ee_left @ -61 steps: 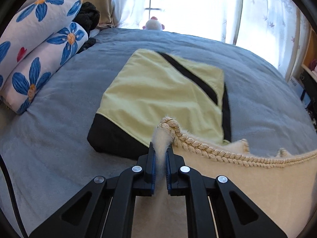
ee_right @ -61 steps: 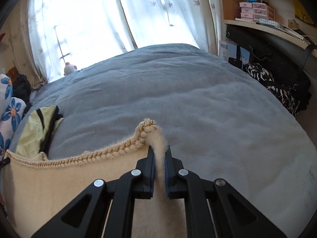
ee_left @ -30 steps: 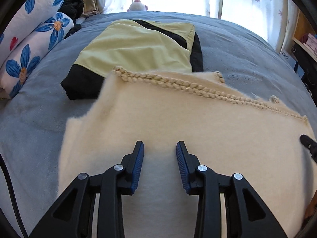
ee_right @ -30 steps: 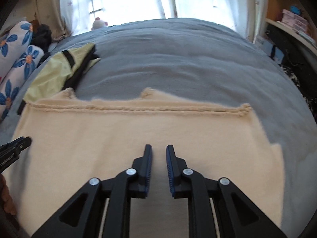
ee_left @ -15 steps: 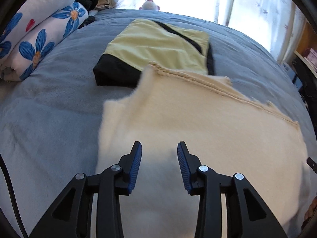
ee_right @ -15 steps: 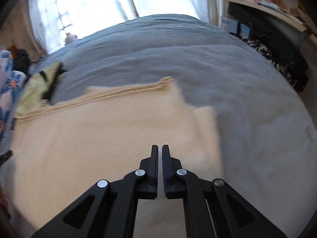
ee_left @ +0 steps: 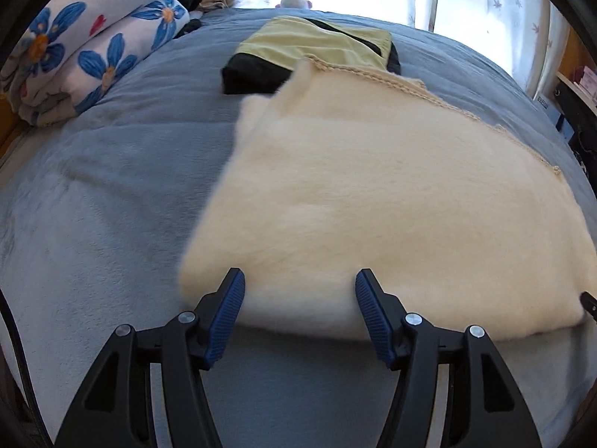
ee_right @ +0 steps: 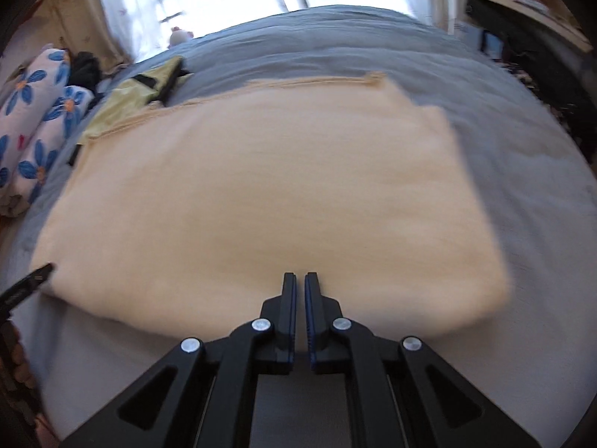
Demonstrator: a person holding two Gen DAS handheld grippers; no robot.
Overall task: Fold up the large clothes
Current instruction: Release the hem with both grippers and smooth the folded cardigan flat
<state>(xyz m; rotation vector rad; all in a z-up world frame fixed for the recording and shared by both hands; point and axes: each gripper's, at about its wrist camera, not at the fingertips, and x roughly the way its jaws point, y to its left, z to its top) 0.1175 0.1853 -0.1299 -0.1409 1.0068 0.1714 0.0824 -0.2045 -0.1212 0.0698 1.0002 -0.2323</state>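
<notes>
Grey bed [ee_left: 93, 194]; cream garment [ee_right: 261, 194] blurred, overlapping yellow-black garment [ee_left: 317, 43].

You have the cream fleece garment [ee_left: 391, 201] lying flat on the grey bed [ee_left: 97, 201] — folded over, its near fold edge rounded, its braided trim [ee_left: 373, 74] along the far edge — that far corner overlapping a folded yellow-and-black garment [ee_left: 317, 44].

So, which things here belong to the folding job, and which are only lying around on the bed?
Belong to the job:
- cream fuzzy garment, folded over
- left gripper, jaws opening, empty
- right gripper, shut, empty

Just lying about:
- yellow-and-black folded garment
- flowered bedding
- small plush toy
</notes>
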